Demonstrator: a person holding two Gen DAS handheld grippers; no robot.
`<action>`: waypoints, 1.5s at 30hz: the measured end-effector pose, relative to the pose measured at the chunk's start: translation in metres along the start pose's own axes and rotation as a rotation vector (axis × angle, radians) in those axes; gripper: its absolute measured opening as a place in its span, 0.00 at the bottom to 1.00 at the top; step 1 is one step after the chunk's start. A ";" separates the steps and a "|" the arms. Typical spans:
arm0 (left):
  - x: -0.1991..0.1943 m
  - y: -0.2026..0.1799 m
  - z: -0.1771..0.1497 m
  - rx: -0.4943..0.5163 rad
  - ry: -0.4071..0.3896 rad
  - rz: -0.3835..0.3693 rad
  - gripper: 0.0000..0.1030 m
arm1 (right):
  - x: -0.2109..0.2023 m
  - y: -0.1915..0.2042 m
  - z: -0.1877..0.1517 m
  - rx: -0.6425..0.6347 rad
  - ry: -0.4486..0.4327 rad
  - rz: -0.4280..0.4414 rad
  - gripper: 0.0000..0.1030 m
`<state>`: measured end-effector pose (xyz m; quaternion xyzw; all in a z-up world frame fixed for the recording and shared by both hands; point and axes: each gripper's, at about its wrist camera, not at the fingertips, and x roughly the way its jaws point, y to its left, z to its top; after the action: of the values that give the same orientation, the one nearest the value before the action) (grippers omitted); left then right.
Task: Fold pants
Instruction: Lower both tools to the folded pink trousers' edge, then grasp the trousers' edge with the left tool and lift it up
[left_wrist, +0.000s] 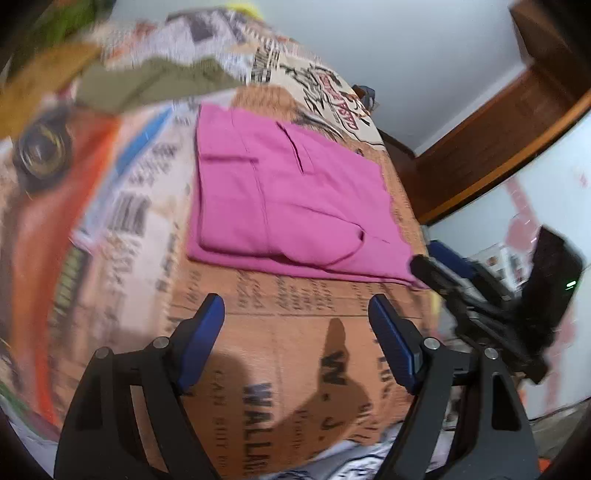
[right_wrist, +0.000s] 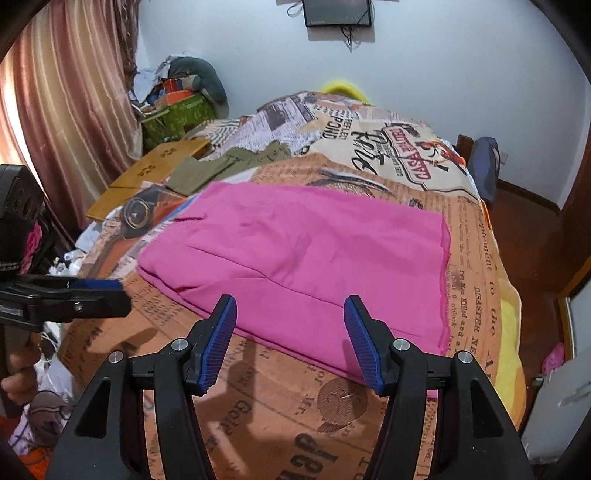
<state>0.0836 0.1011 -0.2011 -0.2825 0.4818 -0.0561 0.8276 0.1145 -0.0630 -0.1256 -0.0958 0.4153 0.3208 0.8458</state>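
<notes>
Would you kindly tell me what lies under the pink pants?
The folded pink pants lie flat on the bedspread, whose newspaper print shows all round them. Whatever sits directly beneath is covered by the cloth. Both grippers are open and apart from them.

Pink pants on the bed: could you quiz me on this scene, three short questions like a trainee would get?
1. True or false: the pink pants lie folded flat on the printed bedspread.
2. Which is gripping cloth: (a) left gripper, (b) right gripper, (c) neither?
3. Fill in: the other garment, beyond the pants, is ____ coloured.

Key: 1 true; 2 c, both stand open and empty; 3 olive green.
</notes>
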 end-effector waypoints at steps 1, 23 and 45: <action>0.002 0.003 0.000 -0.023 -0.001 -0.015 0.78 | 0.002 -0.001 0.000 -0.001 0.003 -0.001 0.55; 0.030 0.033 0.040 -0.342 -0.028 -0.080 0.78 | 0.045 -0.026 -0.005 0.074 0.107 0.100 0.55; 0.051 0.021 0.070 -0.320 -0.086 0.109 0.39 | 0.046 -0.031 -0.005 0.107 0.097 0.140 0.55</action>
<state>0.1649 0.1286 -0.2249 -0.3862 0.4633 0.0785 0.7937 0.1510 -0.0676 -0.1678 -0.0365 0.4779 0.3514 0.8042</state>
